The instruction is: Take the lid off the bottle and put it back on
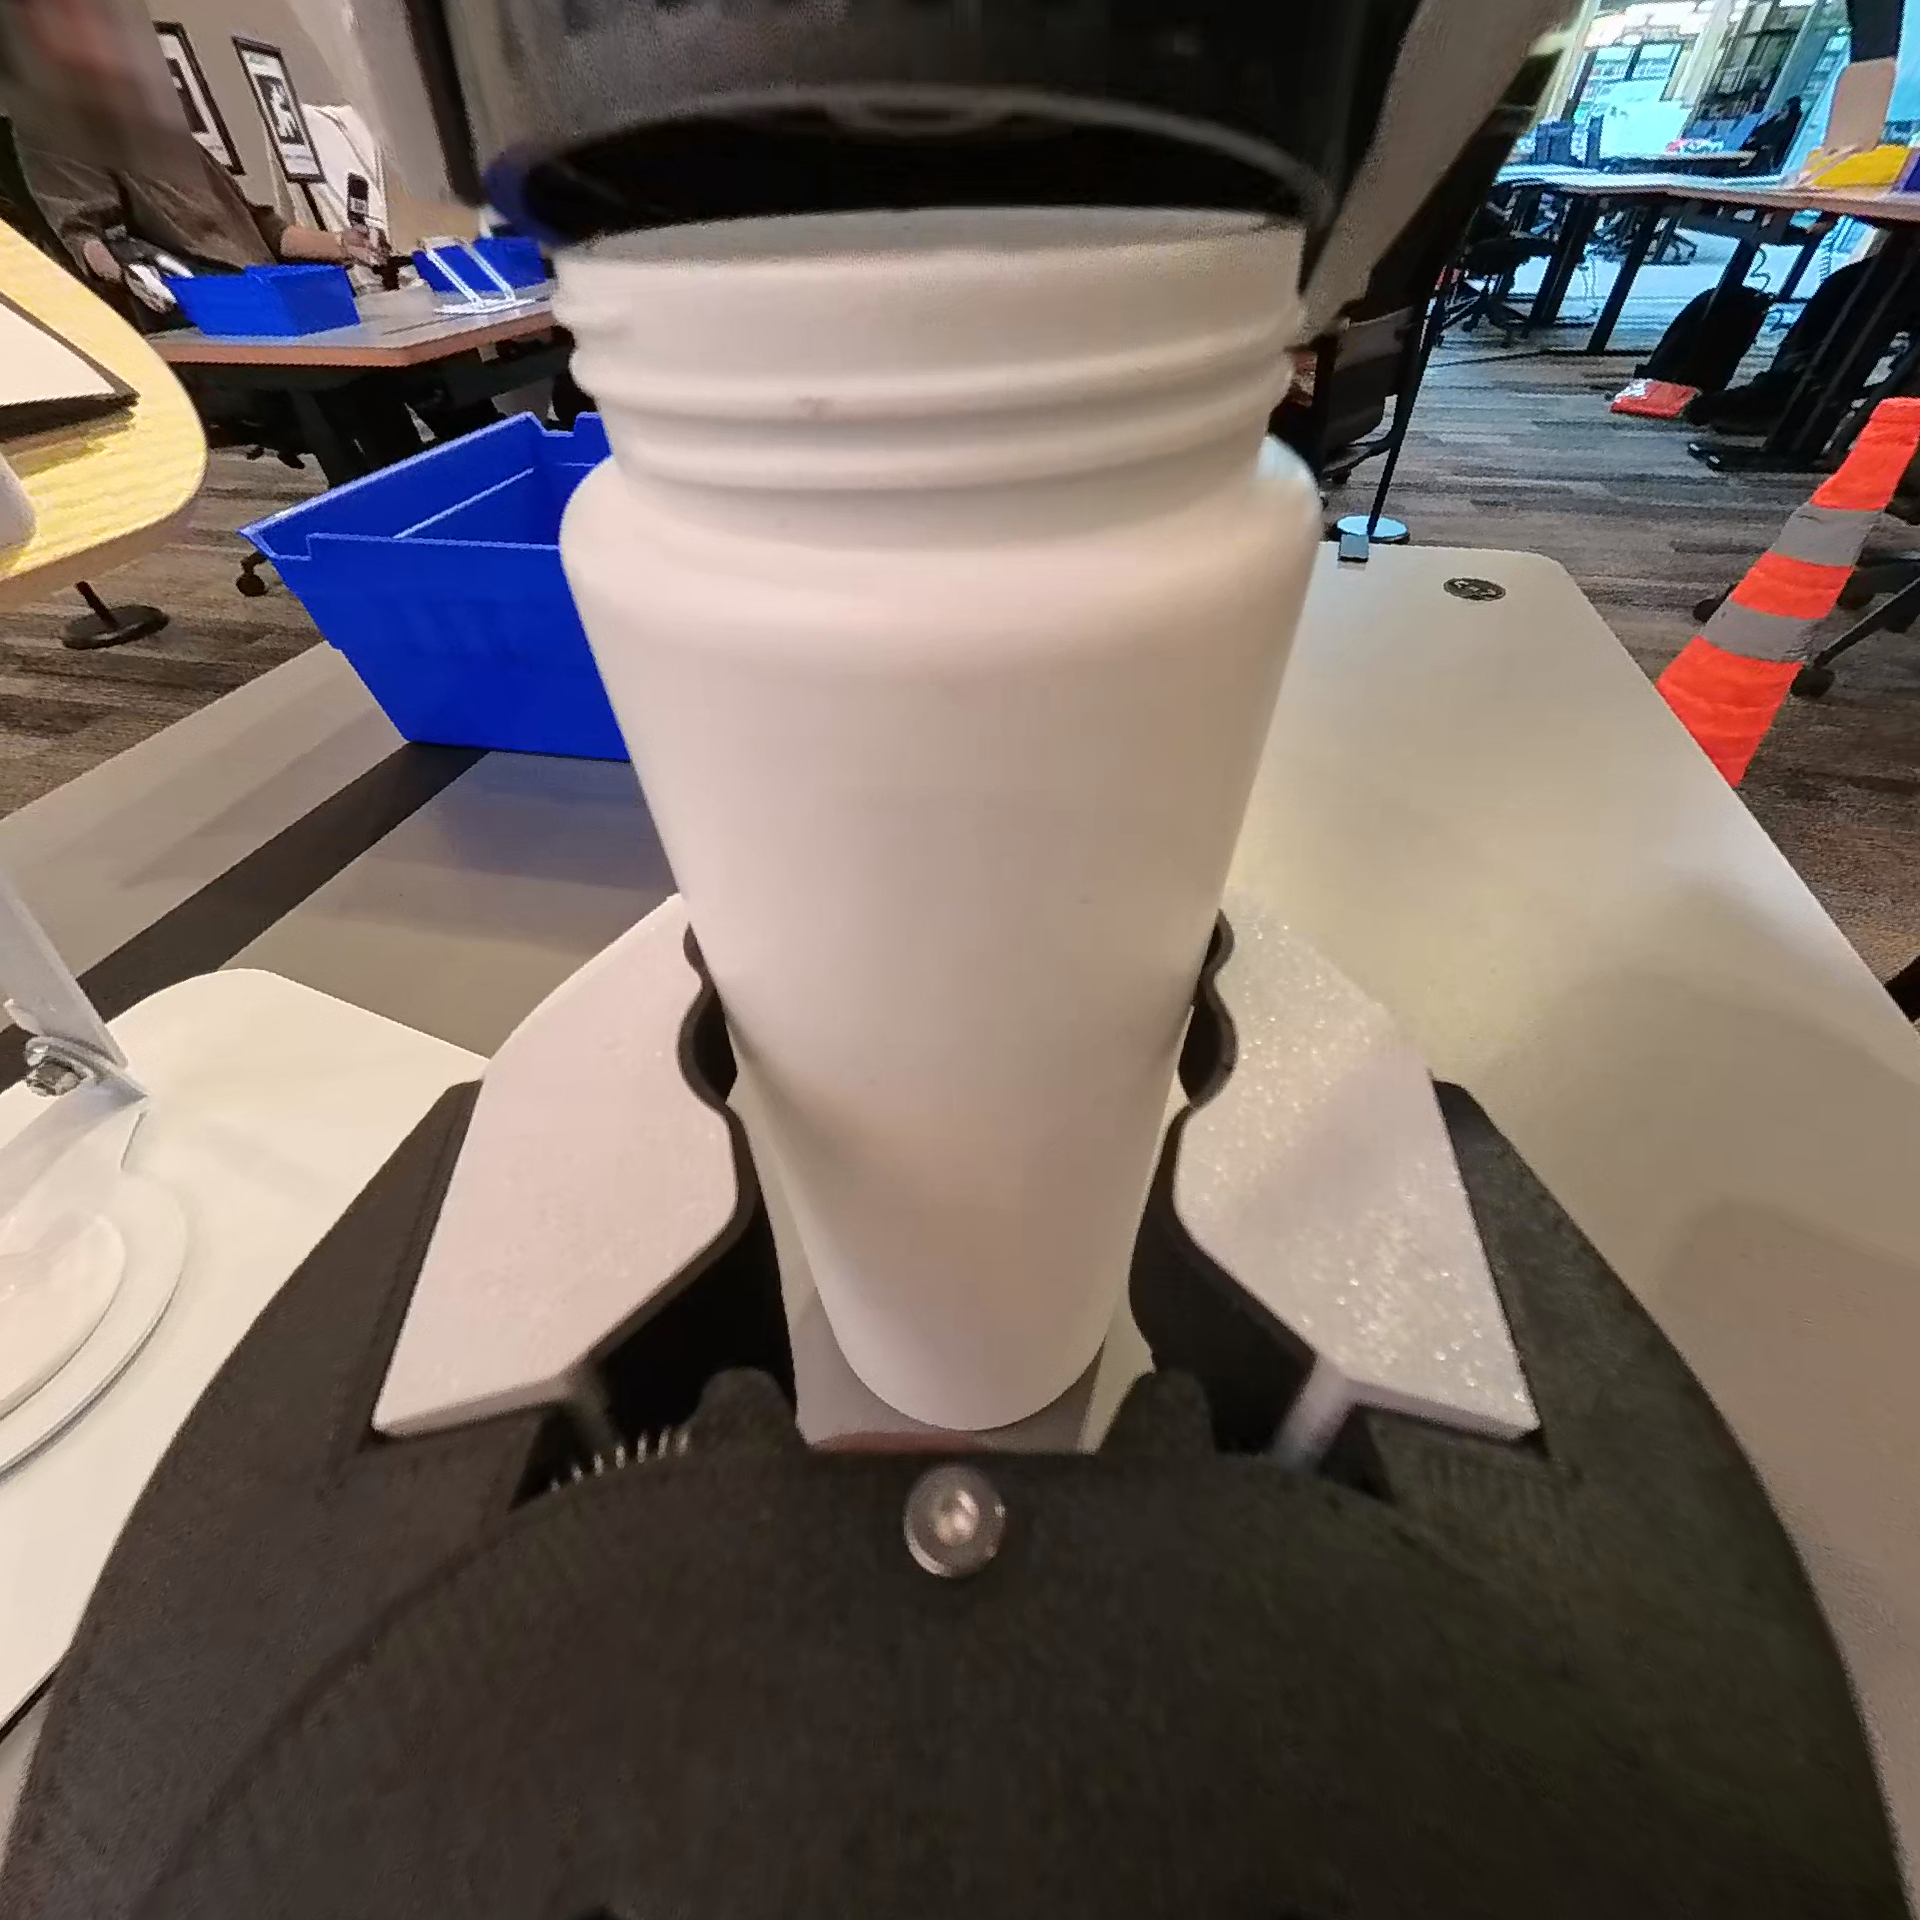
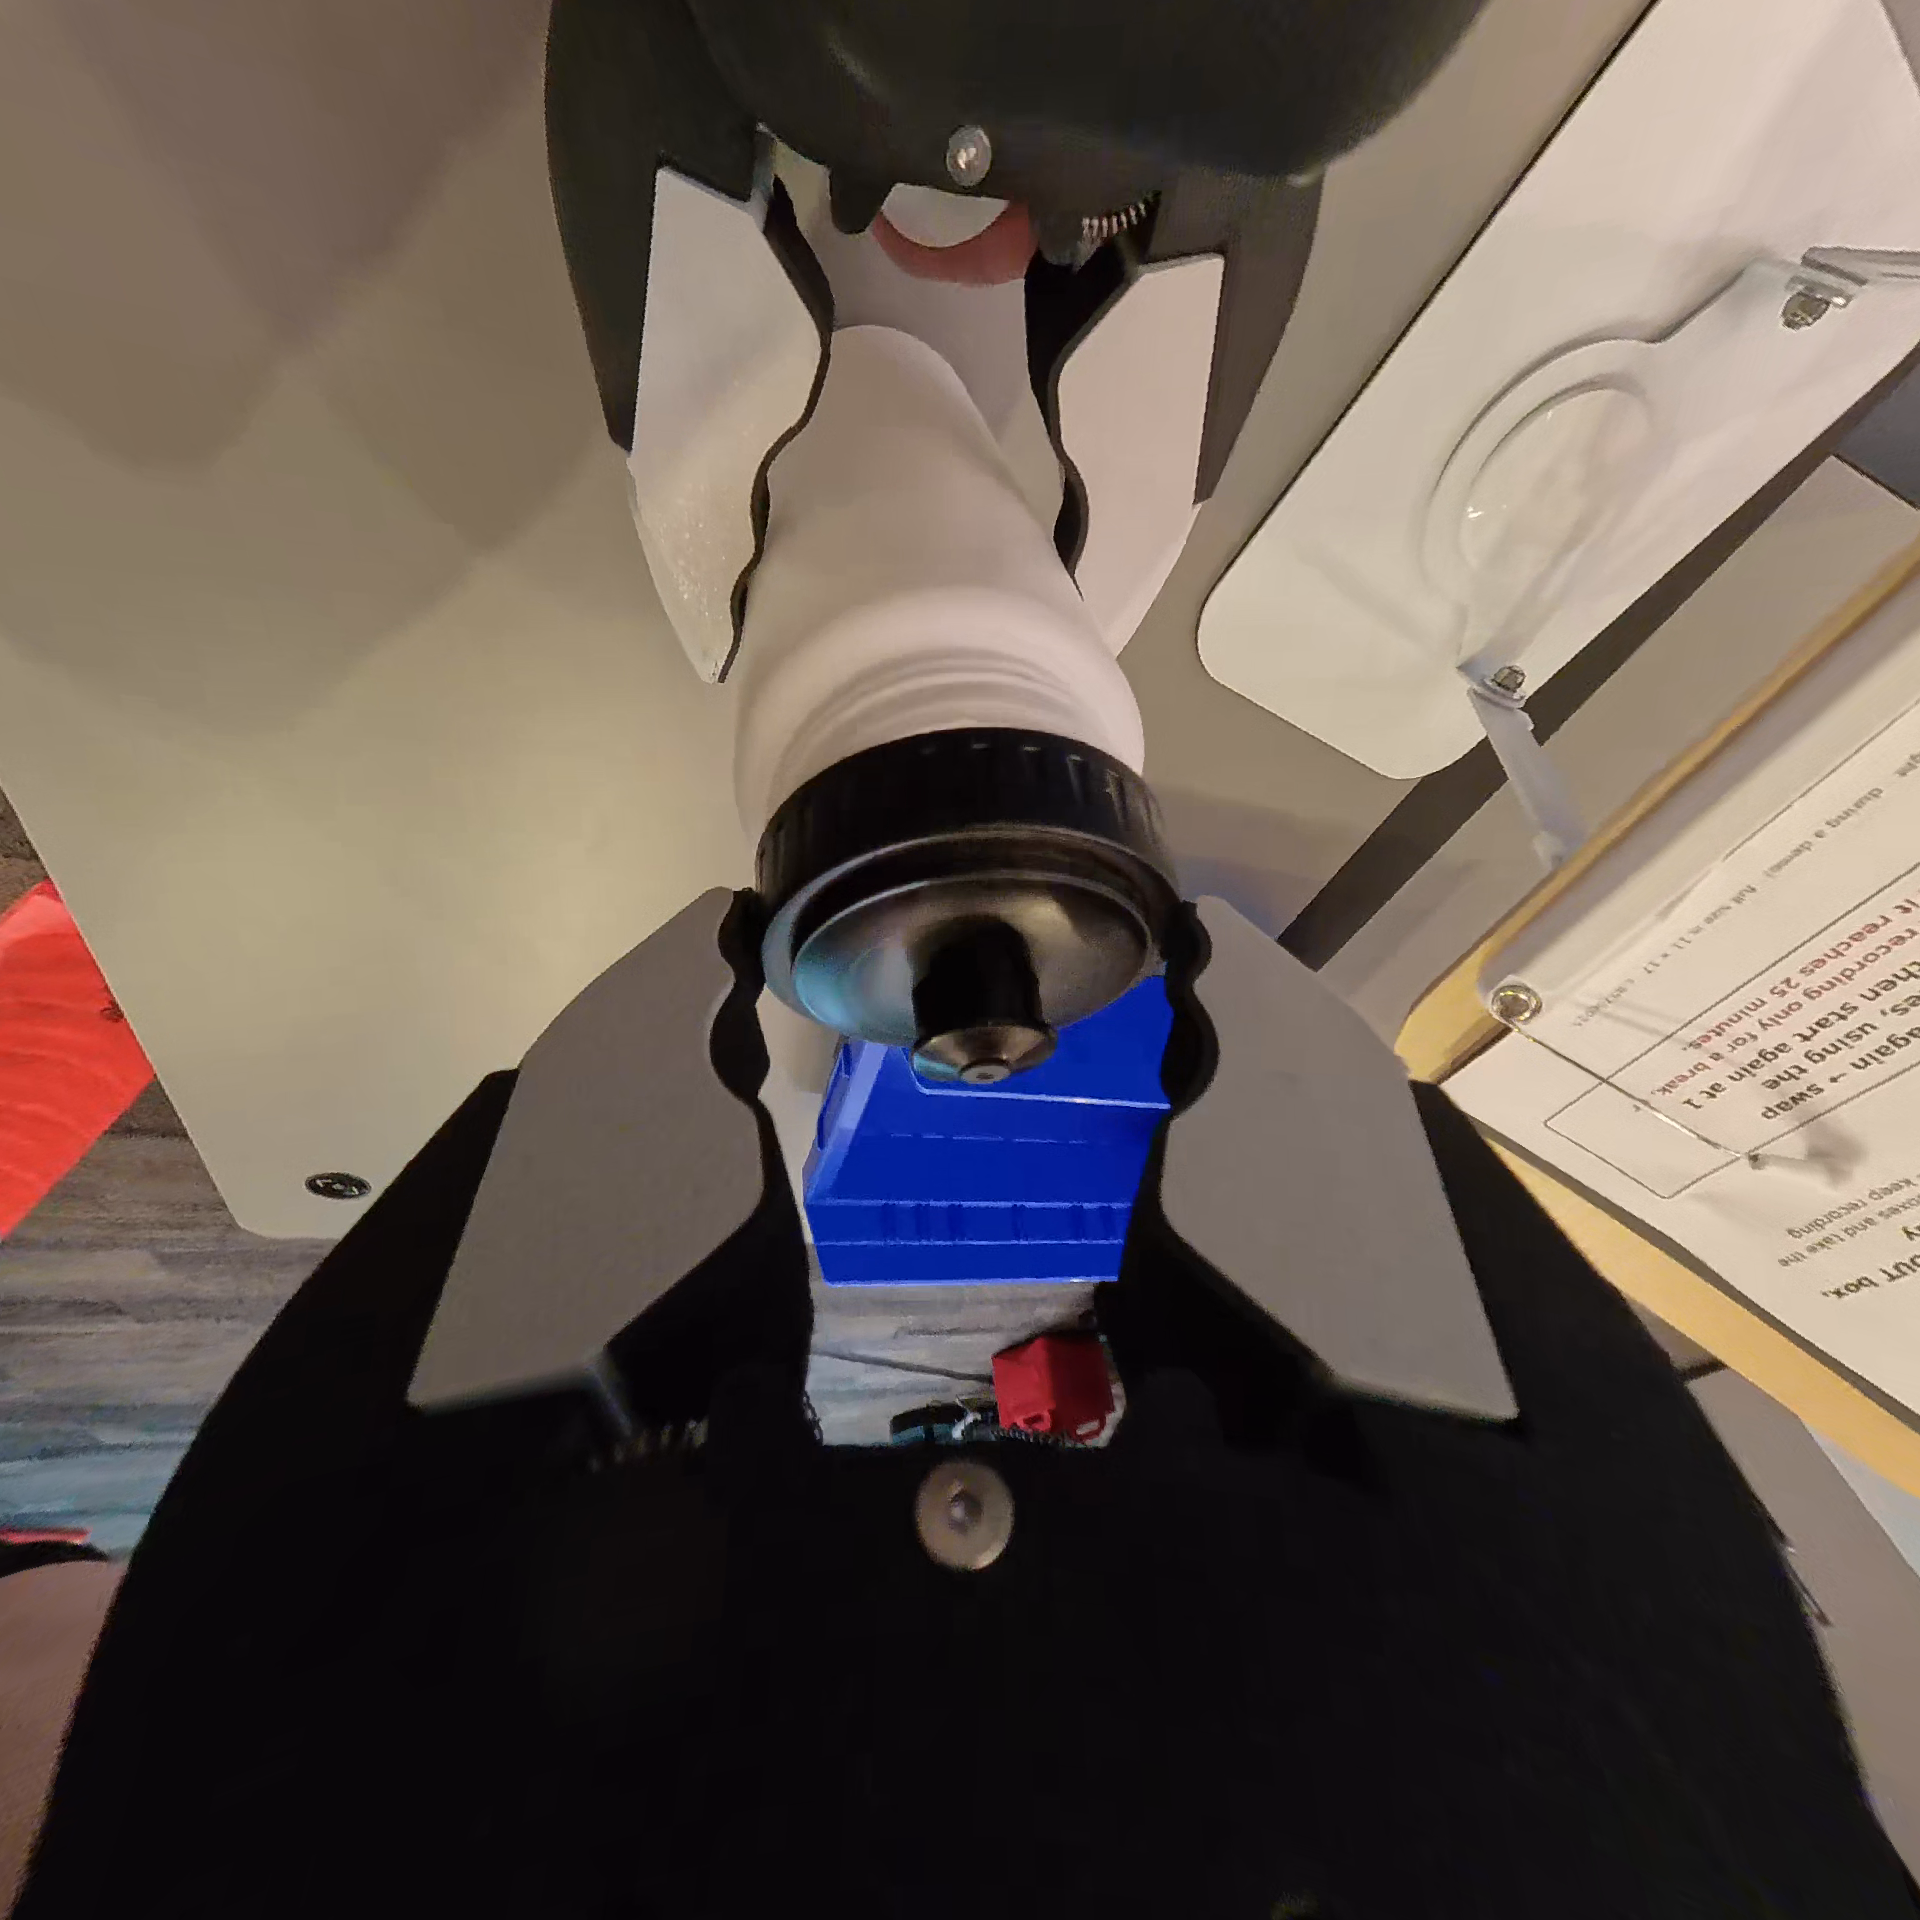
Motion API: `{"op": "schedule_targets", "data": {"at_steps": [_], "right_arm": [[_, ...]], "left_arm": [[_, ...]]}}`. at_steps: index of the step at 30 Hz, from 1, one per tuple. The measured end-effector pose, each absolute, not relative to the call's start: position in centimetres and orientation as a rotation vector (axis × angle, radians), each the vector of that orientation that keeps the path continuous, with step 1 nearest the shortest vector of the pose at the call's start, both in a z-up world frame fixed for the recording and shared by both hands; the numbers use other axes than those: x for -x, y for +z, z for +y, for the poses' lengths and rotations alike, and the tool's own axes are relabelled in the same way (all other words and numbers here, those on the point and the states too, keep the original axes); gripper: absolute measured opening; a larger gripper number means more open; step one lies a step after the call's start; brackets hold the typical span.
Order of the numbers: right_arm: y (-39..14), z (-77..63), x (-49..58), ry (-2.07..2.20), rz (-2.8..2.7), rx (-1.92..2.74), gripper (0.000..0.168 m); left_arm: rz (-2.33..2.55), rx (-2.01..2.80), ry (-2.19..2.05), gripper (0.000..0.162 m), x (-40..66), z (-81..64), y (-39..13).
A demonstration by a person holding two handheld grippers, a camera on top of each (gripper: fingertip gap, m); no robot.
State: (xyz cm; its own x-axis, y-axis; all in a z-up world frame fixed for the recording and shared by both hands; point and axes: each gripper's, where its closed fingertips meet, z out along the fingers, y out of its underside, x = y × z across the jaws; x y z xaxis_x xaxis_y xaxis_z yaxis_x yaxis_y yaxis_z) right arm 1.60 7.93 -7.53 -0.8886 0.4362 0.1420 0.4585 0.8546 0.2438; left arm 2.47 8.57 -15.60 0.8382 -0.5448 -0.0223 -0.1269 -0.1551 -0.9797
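Observation:
A white bottle (image 1: 935, 779) stands upright in my left gripper (image 1: 956, 966), whose jaws are shut on its lower body. The threaded neck (image 1: 925, 374) is bare. The black lid (image 1: 894, 166) sits over the bottle's mouth, slightly tilted, above the threads. In the right wrist view I look down on the lid (image 2: 966, 914), which has a central knob. My right gripper (image 2: 966, 935) is shut on the lid's rim, a fingertip on each side. The bottle (image 2: 925, 582) and left gripper (image 2: 904, 520) show beyond it.
The bottle is held above a white table (image 1: 1507, 831). A blue bin (image 1: 447, 613) sits behind it on the left. An orange cone (image 1: 1787, 582) stands off the right edge. A white stand base (image 1: 62, 1247) is at the near left. A printed sheet on a wooden board (image 2: 1714, 1039) lies beside it.

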Motion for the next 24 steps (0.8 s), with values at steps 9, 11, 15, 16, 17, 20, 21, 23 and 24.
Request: {"op": "schedule_targets", "data": {"at_steps": [9,11,15,16,17,20,21,23,24], "right_arm": [[-3.2,12.5,-1.3,-0.102,-2.699,1.068,0.075],[-1.7,16.9,-1.5,-0.076,-2.539,1.233,0.075],[-1.4,27.1,-3.2,-0.096,-2.230,1.613,0.075],[-2.3,29.2,-3.8,-0.107,-2.194,1.698,0.075],[-3.5,31.2,-4.4,-0.126,-2.163,1.772,0.075],[-8.3,35.5,-5.6,-0.185,-2.134,1.955,0.075],[-10.1,36.6,-5.8,-0.196,-2.132,2.005,0.075],[-13.5,38.3,-6.1,-0.208,-2.131,2.103,0.076],[-15.1,38.9,-6.0,-0.188,-2.130,2.141,0.076]], "left_arm": [[0.525,1.709,-0.393,0.085,-2.5,8.5,-15.6],[0.525,1.708,-0.393,0.086,-2.5,8.5,-15.6],[0.524,1.705,-0.395,0.086,-2.7,8.6,-15.6],[0.524,1.704,-0.395,0.086,-2.7,8.6,-15.6],[0.524,1.704,-0.396,0.086,-2.7,8.6,-15.6],[0.523,1.701,-0.399,0.086,-2.7,8.6,-15.6],[0.523,1.701,-0.399,0.086,-2.7,8.6,-15.6],[0.523,1.701,-0.399,0.086,-2.7,8.6,-15.6],[0.523,1.701,-0.400,0.086,-2.7,8.6,-15.6]]}}
